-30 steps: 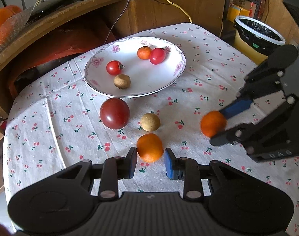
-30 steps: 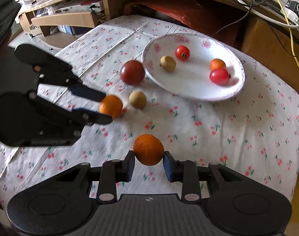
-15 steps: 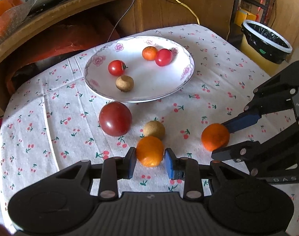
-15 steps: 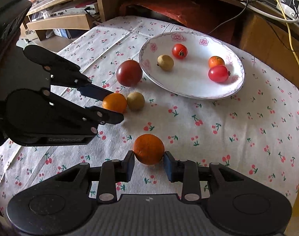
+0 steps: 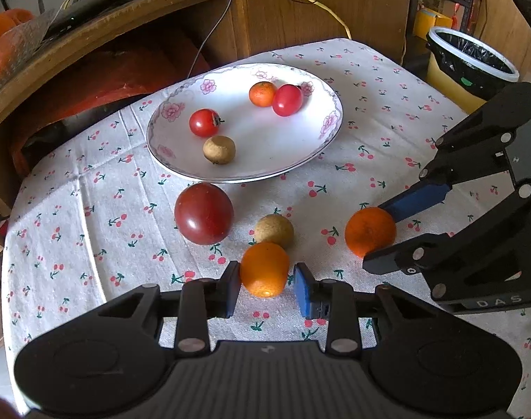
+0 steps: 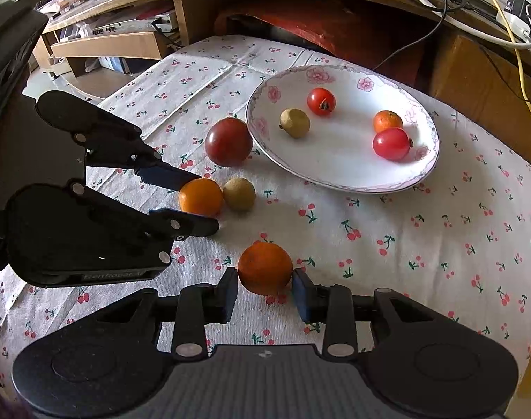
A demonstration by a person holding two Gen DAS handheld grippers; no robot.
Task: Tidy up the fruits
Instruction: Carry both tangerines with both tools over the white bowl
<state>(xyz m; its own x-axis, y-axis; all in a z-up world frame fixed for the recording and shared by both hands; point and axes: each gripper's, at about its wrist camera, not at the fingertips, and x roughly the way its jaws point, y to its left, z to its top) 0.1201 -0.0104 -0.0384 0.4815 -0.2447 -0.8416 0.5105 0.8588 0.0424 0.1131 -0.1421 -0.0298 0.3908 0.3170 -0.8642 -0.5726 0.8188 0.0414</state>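
Observation:
A white floral plate point(image 5: 302, 160) point(image 6: 338, 178) holds two small red tomatoes, a small orange and a brown longan. In front of it on the cloth lie a big dark red tomato point(image 5: 203, 213) point(image 6: 229, 141) and a second longan point(image 5: 274, 230) point(image 6: 239, 193). My left gripper point(image 5: 267, 284) point(image 6: 200, 202) is open, with an orange point(image 5: 264, 269) point(image 6: 200, 197) between its fingers; a sliver of gap shows at the right pad. My right gripper point(image 6: 264, 291) point(image 5: 380, 234) is shut on another orange point(image 6: 264, 268) point(image 5: 369, 231), low over the cloth.
The cherry-print tablecloth point(image 5: 387, 132) covers a small table. A wooden desk with cables point(image 5: 202, 10) stands behind it. A yellow bin with a black liner point(image 5: 471, 59) sits at the far right. The two grippers are close together, with the loose longan between them.
My left gripper moved forward, so the orange that lay ahead of its tips now sits between the fingers. The right gripper kept its orange and shifted only slightly.

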